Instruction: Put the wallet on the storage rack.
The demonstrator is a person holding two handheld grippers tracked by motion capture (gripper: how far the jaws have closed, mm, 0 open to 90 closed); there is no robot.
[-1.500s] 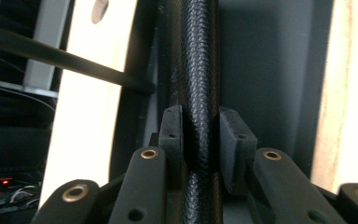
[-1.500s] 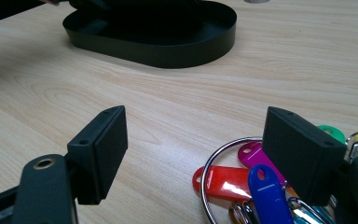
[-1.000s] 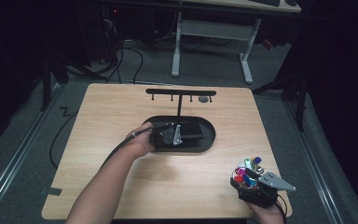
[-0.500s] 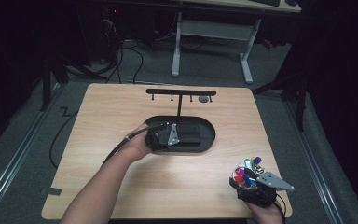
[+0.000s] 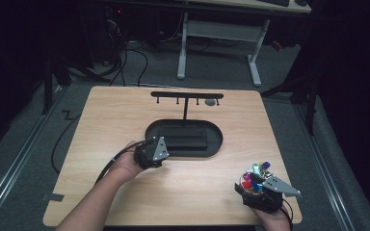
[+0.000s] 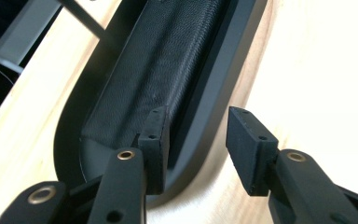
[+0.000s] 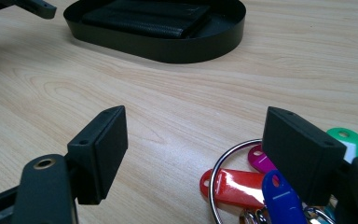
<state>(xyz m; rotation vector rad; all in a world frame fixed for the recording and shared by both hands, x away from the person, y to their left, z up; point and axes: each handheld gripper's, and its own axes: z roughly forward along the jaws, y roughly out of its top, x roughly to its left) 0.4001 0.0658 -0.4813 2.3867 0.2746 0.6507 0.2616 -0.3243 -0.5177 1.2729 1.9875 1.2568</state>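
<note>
Jaws of the left gripper (image 6: pixel 196 149) stand apart, empty, over the near rim of the black oval tray (image 5: pixel 217 144) holding a black leather wallet (image 5: pixel 183 138). Right gripper (image 7: pixel 191 154) rests on the pale wooden worktop (image 5: pixel 125 115), its jaws wide open, pressing nothing, beside a steel ring of coloured plastic key tags (image 7: pixel 242 186).

High view: fixed overhead on the person's side, facing forward and down, far enough back to take in the whole worktop (image 5: pixel 125 115) and the floor beyond. Left gripper view: rides just behind its own jaws, very near, looking along the oval black tray (image 6: pixel 223 70) and the dark wallet (image 6: pixel 154 74) lying in it. Right gripper view: low over the worktop, facing across it to the same tray (image 7: pixel 200 44) farther off, key bunch (image 7: pixel 256 186) close under the lens; all three share the tray.
</note>
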